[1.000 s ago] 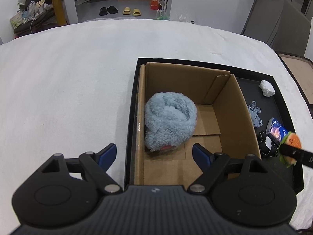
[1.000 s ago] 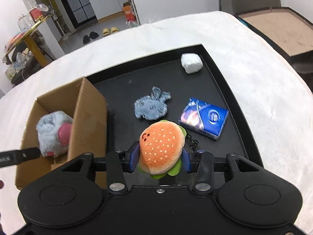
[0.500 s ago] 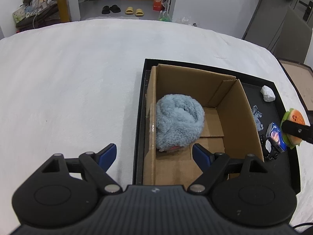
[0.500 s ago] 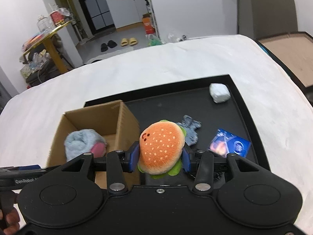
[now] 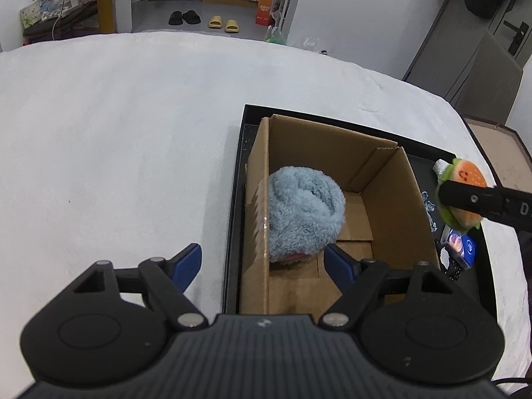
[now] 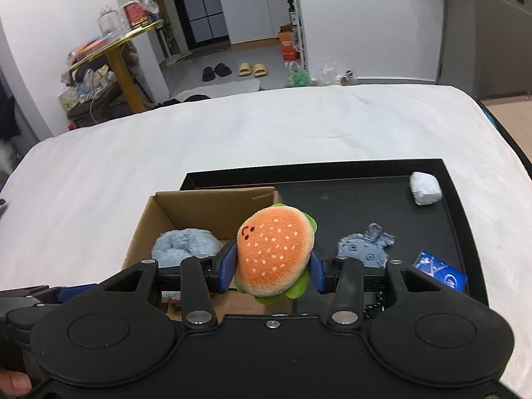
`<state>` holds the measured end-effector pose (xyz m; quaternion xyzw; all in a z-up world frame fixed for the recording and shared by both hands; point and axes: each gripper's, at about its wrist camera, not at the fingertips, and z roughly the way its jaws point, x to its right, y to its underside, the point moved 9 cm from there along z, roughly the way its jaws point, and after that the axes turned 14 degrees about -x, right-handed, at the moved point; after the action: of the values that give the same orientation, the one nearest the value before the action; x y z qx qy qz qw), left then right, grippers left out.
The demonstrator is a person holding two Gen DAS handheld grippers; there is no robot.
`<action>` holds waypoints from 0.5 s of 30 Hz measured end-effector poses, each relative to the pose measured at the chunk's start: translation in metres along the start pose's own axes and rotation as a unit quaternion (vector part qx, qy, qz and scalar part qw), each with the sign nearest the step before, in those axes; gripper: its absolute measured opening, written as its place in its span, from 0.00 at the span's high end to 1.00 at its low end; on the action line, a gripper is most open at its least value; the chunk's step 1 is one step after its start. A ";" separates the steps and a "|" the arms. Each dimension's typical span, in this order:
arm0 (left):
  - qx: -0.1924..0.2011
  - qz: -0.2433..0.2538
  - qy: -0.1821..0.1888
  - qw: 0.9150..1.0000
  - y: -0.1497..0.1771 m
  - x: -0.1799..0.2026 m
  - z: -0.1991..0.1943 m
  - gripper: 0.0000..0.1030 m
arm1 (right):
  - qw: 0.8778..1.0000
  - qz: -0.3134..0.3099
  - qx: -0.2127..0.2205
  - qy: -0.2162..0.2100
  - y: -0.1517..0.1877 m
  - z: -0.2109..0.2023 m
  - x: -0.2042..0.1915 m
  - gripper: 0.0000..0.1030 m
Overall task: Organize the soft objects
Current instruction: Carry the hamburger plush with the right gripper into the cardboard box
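My right gripper (image 6: 272, 266) is shut on an orange burger plush (image 6: 274, 249) with green lettuce edges. It holds the plush in the air above the right wall of the open cardboard box (image 6: 212, 206). In the left wrist view the burger plush (image 5: 464, 179) hangs just right of the box (image 5: 332, 139). A fluffy blue plush (image 5: 304, 206) lies inside the box against its left wall. My left gripper (image 5: 262, 256) hovers over the box's near left corner. Its jaws are closing and grip nothing.
The box stands in a black tray (image 6: 365, 199) on a white bed cover. On the tray's bare part lie a flat grey-blue plush (image 6: 364, 247), a pale lump (image 6: 425, 188), a blue tissue pack (image 6: 442, 274) and a black cord (image 5: 454, 271).
My right gripper has carried the burger plush up and to the left, from over the tray to over the box's right wall. The left gripper has drifted slightly left.
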<state>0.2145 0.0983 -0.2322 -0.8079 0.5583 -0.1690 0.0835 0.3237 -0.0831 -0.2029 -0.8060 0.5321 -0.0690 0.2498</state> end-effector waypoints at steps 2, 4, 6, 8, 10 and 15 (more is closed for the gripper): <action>0.000 -0.003 0.006 1.000 0.001 -0.002 0.002 0.27 | 1.000 -0.008 -0.002 0.000 -0.002 0.004 -0.007 0.57; -0.001 -0.003 0.011 1.000 0.002 -0.003 0.004 0.38 | 1.000 -0.017 -0.003 0.001 -0.003 0.008 -0.014 0.57; -0.003 -0.005 0.019 1.000 0.003 -0.004 0.006 0.47 | 1.000 -0.022 -0.005 0.003 -0.005 0.012 -0.018 0.57; -0.007 -0.008 0.026 1.000 0.003 -0.006 0.010 0.56 | 1.000 -0.025 -0.007 0.003 -0.006 0.016 -0.022 0.57; -0.011 -0.008 0.031 0.999 0.004 -0.007 0.013 0.68 | 1.000 -0.026 -0.010 0.005 -0.005 0.020 -0.026 0.57; -0.018 -0.020 0.048 0.998 0.006 -0.011 0.020 0.77 | 0.999 -0.045 -0.013 0.010 -0.005 0.026 -0.038 0.56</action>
<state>0.2127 0.1053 -0.2546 -0.8113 0.5482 -0.1994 0.0387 0.3220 -0.0392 -0.2173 -0.8318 0.4985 -0.0812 0.2305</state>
